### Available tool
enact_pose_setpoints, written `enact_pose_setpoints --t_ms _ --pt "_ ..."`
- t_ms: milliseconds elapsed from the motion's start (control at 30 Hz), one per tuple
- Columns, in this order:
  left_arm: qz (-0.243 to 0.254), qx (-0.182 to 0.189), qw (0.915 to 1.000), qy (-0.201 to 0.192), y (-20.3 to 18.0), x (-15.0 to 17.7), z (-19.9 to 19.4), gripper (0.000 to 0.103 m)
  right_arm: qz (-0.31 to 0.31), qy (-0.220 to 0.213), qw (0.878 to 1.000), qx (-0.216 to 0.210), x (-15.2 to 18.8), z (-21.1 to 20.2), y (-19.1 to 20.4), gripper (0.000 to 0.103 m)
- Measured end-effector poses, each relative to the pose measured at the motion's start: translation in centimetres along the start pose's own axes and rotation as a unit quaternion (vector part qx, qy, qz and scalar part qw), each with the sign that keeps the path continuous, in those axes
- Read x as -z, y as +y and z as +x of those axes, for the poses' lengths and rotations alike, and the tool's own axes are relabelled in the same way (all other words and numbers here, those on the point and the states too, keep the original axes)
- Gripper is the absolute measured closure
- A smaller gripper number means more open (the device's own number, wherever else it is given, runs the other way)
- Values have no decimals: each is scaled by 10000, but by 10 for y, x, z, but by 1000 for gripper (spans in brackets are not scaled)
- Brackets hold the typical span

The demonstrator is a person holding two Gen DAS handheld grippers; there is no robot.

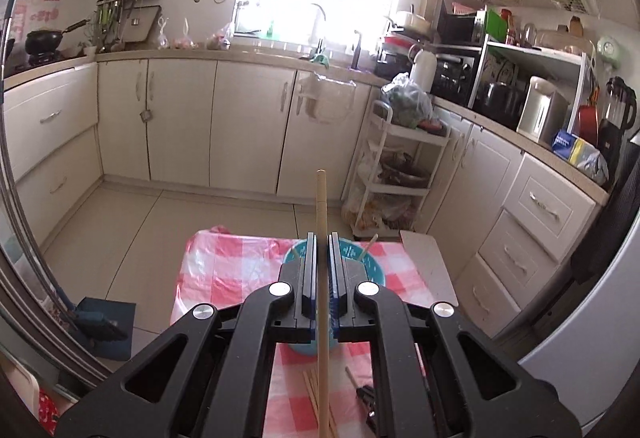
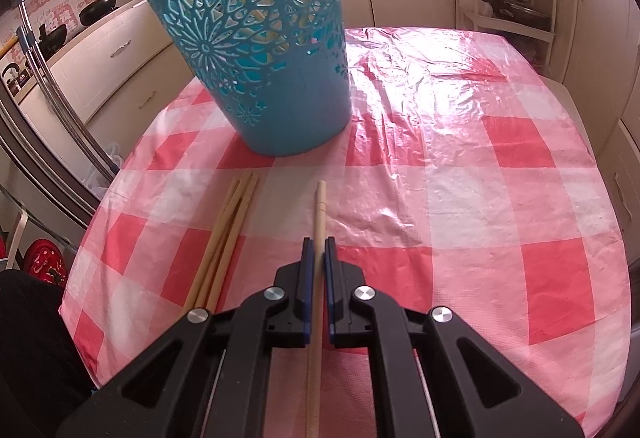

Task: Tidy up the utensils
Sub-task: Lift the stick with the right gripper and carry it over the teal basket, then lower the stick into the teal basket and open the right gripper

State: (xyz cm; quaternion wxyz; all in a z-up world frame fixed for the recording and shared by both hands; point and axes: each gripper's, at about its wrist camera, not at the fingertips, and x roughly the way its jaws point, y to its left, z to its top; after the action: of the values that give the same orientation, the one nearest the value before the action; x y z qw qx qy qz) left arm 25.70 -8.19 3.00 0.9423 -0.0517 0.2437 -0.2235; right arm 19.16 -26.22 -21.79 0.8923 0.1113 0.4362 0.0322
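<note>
My left gripper point(image 1: 323, 238) is shut on a wooden chopstick point(image 1: 321, 206) and holds it above the blue cut-out basket point(image 1: 294, 256), which has chopstick ends sticking out of it point(image 1: 368, 247). My right gripper point(image 2: 319, 242) is shut on another wooden chopstick point(image 2: 319, 210) just above the checked tablecloth. The basket point(image 2: 256, 38) stands upright ahead and to the left of it. Three loose chopsticks point(image 2: 228, 234) lie on the cloth to the left of the right gripper; they also show in the left wrist view point(image 1: 312, 394).
The small table carries a red and white checked plastic cloth point(image 2: 460, 166). Kitchen cabinets point(image 1: 180, 118) line the walls. A white trolley point(image 1: 396, 174) stands beyond the table. A blue dustpan point(image 1: 106, 326) lies on the floor to the left.
</note>
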Motion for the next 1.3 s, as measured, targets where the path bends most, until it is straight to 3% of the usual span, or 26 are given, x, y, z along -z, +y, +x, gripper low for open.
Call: enact_pose_setpoints --t_ms 367,600,733,933,1067,1167,1200,1233,1300 --pt "-197 -148 9980 -585 -20 -39 58 98 33 -20 10000 -61 -2 2 -1 97" --pt "-303 -548 9940 -896 -26 -51 120 98 43 -15 9999 -93 -3 3 0 97" --pt "-304 -769 9941 -701 -23 -40 163 98 47 -12 9999 -91 -3 3 0 97" --pt "-87 -1017 9948 -76 -17 -1 206 98 46 -8 10000 -87 -4 4 1 97" --pt "111 -1150 9929 270 -12 24 206 97 16 -1 10000 -82 -5 5 1 97" --pt "157 -1195 9922 319 -6 33 186 76 -126 6 9999 -69 -5 5 5 93" --pt "183 -1247 9917 252 -4 35 175 61 -196 4 9998 -56 -4 5 7 90" --pt "226 -1307 9910 175 -2 37 163 52 -300 -3 9995 18 -4 5 11 89" --pt "303 -1358 9902 73 3 41 140 48 -530 -20 9984 207 -3 6 18 90"
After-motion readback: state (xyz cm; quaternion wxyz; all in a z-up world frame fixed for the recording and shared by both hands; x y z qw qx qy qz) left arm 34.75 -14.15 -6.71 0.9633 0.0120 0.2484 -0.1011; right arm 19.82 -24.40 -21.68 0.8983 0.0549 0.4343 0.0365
